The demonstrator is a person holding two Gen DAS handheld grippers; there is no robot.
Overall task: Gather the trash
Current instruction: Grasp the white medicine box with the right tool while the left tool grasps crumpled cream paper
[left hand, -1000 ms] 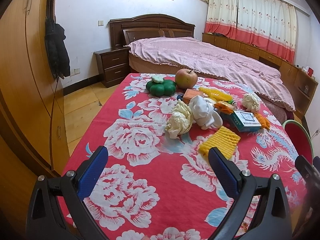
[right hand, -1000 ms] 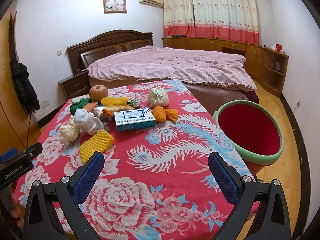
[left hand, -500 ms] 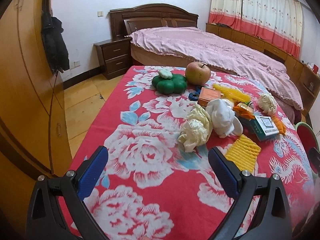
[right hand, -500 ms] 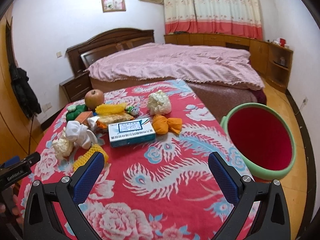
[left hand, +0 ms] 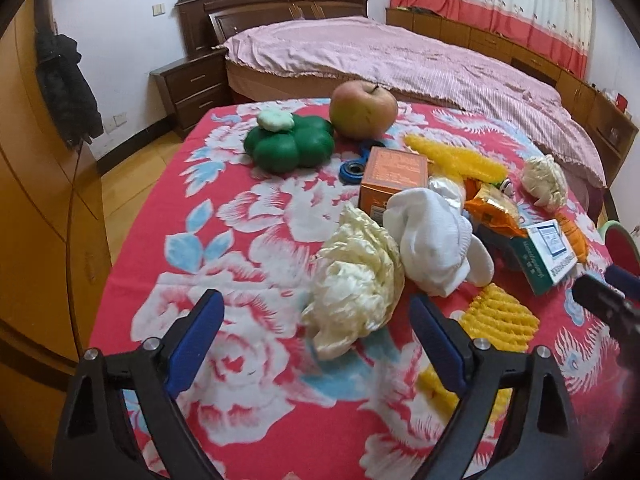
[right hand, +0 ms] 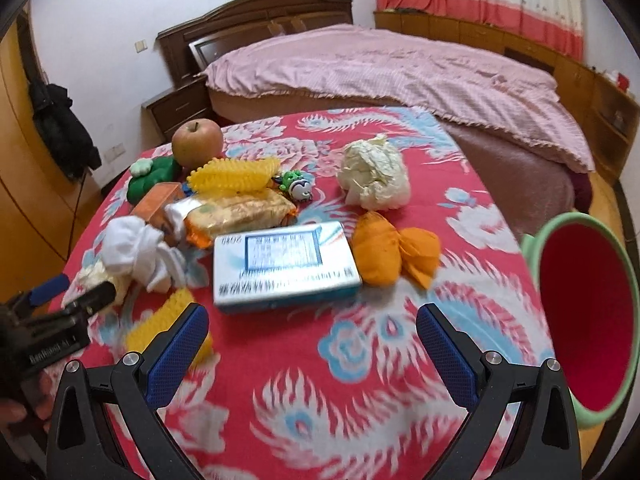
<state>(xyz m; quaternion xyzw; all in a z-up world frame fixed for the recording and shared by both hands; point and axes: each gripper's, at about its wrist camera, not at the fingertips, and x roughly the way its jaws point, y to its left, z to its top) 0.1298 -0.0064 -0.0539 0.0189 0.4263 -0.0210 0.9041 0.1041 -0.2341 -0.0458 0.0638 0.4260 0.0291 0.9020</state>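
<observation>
A pile of litter lies on the red flowered tablecloth [left hand: 248,240]. My left gripper [left hand: 316,316] hangs low over it, its jaws closing. A crumpled cream wad [left hand: 356,288] sits between the blue fingertips, and neither pad touches it. Behind it are a white cloth bundle [left hand: 432,236], an orange carton [left hand: 394,178] and a yellow foam net [left hand: 498,318]. My right gripper [right hand: 312,328] is open, just short of a blue-and-white box [right hand: 284,264]. A snack wrapper [right hand: 236,212] and an orange wad [right hand: 392,256] flank the box. A red bin with a green rim [right hand: 534,248] stands at the table's right edge.
An apple [left hand: 362,110], a green flower-shaped toy [left hand: 290,146] and a blue spinner [left hand: 354,164] sit at the table's far end. A second cream wad [right hand: 374,176] and a small toy figure [right hand: 298,186] lie mid-table. A bed [right hand: 380,64] stands behind, a wardrobe [left hand: 32,200] to the left.
Both grippers have come forward and down toward the pile, which now looks larger and nearer. The left jaws have narrowed a little around the cream wad. The right jaws kept their width.
</observation>
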